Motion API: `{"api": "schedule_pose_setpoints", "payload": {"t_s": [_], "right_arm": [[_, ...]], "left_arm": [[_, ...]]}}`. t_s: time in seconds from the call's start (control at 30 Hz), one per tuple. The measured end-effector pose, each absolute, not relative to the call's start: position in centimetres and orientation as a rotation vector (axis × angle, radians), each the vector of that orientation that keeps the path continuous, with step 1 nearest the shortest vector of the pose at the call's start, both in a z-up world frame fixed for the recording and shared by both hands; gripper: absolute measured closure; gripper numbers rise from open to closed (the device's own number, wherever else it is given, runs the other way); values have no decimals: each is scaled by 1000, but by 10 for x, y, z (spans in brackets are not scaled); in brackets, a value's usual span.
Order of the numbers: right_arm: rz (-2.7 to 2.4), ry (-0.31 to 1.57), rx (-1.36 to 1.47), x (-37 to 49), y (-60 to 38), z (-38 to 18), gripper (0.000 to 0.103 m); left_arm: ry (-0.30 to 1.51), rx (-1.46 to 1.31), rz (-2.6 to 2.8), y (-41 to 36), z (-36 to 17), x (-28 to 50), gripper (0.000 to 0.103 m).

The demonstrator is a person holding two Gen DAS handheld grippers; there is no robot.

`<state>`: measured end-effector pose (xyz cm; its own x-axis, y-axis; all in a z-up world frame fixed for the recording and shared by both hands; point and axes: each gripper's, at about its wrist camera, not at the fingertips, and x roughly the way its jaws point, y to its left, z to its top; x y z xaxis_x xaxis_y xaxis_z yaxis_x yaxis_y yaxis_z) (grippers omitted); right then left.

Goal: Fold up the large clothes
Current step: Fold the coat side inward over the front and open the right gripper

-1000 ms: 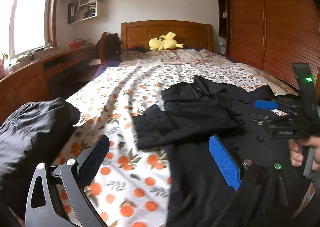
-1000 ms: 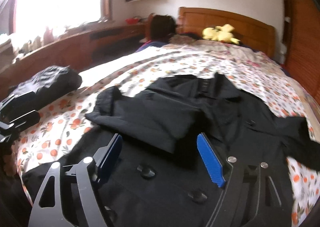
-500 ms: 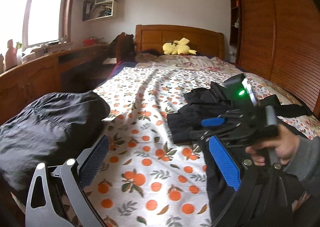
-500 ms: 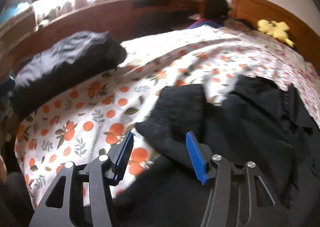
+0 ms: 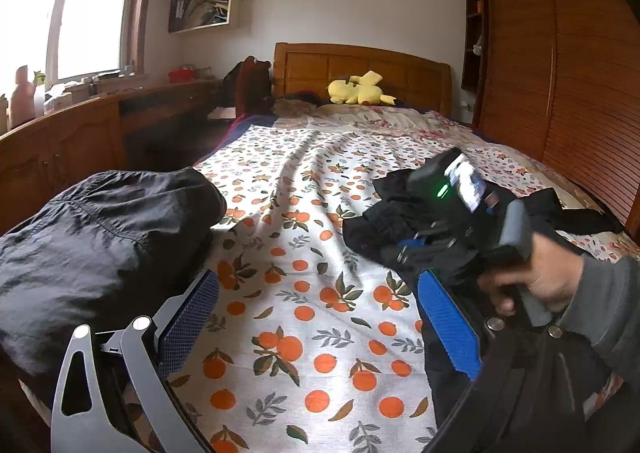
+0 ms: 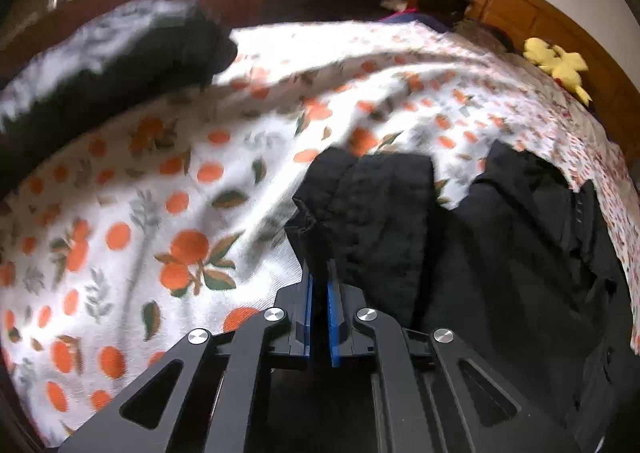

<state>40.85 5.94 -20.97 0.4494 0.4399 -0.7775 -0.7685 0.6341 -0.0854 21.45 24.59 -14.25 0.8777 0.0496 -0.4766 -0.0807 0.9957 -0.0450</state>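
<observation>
A large black coat (image 6: 520,253) lies on the orange-print bedsheet (image 6: 160,193), its sleeve (image 6: 372,205) folded over toward the left. My right gripper (image 6: 319,285) is shut on the sleeve's cuff edge, blue pads pinching the cloth. It shows in the left wrist view (image 5: 416,243) as a black tool held by a hand, over the coat (image 5: 384,221). My left gripper (image 5: 316,313) is open and empty above the bare sheet (image 5: 304,293), left of the coat.
A folded black garment (image 5: 100,237) lies at the bed's left edge, also in the right wrist view (image 6: 100,53). A yellow plush toy (image 5: 360,91) sits by the wooden headboard (image 5: 360,65). A wooden desk (image 5: 80,133) runs left, a wardrobe (image 5: 560,73) right.
My right gripper has closed from wide open onto the sleeve cuff. My left gripper has swung left off the coat and stays open.
</observation>
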Motion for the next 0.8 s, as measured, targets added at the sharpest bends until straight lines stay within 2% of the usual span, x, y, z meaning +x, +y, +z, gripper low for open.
{"api": "schedule_pose_setpoints", "payload": {"t_s": [0.33, 0.57, 0.8], "right_arm": [[659, 553, -264, 373, -69, -102, 99], [505, 547, -208, 359, -156, -85, 99], [374, 568, -155, 341, -215, -98, 98]], "left_arm": [[497, -44, -13, 205, -141, 227, 3], [503, -13, -86, 163, -142, 239, 3], [495, 12, -156, 124, -142, 251, 3]]}}
